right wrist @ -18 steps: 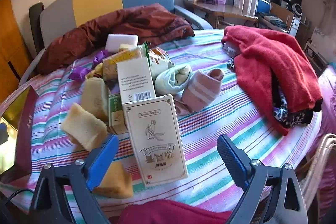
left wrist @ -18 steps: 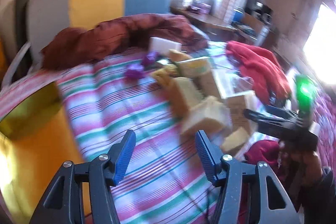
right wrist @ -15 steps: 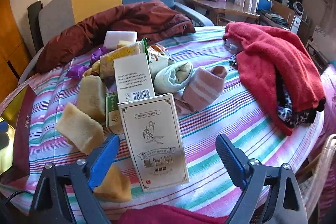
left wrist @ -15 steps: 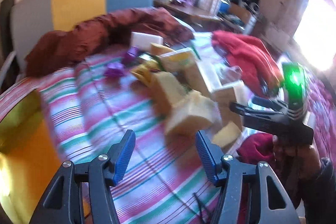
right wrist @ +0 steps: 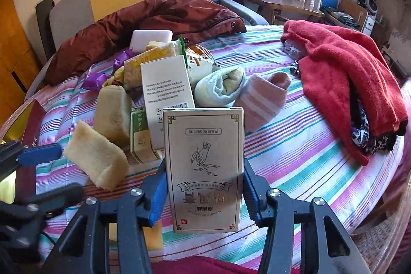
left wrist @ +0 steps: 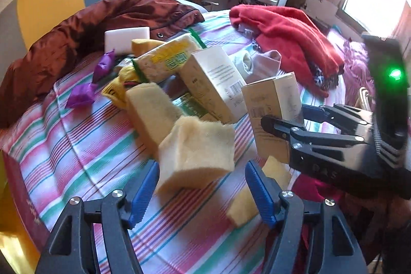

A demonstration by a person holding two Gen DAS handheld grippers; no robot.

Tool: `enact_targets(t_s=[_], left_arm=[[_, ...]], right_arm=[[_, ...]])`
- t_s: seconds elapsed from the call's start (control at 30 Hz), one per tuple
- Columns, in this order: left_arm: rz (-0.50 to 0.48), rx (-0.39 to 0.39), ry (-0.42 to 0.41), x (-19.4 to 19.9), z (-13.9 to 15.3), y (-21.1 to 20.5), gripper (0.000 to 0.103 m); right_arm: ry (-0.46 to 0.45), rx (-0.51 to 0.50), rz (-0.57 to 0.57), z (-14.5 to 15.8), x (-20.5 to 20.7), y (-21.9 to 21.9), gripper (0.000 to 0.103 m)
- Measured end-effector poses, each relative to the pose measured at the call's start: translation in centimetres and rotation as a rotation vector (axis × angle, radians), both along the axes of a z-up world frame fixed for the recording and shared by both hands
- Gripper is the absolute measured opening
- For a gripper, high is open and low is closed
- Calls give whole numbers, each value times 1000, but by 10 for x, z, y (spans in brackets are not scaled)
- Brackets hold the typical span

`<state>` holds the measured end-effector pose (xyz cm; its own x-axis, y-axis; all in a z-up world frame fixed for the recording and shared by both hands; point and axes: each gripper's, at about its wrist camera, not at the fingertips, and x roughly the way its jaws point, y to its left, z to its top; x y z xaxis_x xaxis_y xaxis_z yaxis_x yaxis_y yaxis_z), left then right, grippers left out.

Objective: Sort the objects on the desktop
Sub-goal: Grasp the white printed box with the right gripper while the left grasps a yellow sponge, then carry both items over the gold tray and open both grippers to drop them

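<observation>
Two hand-held grippers over a round tabletop in striped cloth. Right hand-held gripper clamped on an upright beige carton with a hand-and-sprig drawing, blue pads pressed against both its sides, at the near edge of the tabletop. Left hand-held gripper with jaws apart and nothing between them, poised just short of a pale yellow sponge block lying on the cloth.

Counted on the tabletop: three cartons — the clamped one, a taller white carton with a barcode leaning behind it, and a small green-printed box low beside that. Four yellow sponge pieces: the nearest block, a second block behind it, a flat wedge at the near edge, and a small piece near the white sponge bar. Two rolled socks: one mint-green, one pink with white stripes, touching each other. Two purple wrapped sweets. One snack packet with a yellow label. One red towel to the right, well apart from the pile. One maroon jacket at the far edge.
</observation>
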<state>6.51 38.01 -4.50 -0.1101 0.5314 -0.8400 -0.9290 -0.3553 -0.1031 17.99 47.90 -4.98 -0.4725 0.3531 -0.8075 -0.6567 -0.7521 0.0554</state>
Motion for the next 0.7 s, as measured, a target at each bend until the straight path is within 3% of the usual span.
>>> enact_targets(t_s=[0.17, 0.27, 0.4, 0.7], left_arm=[[10, -57, 17, -4, -16, 15, 71], [41, -74, -10, -15, -24, 17, 64], [87, 4, -60, -25, -19, 0, 59], [212, 135, -46, -30, 19, -54, 59]], right_arm=[[15, -9, 2, 1, 1, 1, 52], [20, -10, 6, 1, 1, 2, 52], [31, 8, 17, 4, 1, -1, 52], [126, 90, 22, 24, 8, -10, 52]])
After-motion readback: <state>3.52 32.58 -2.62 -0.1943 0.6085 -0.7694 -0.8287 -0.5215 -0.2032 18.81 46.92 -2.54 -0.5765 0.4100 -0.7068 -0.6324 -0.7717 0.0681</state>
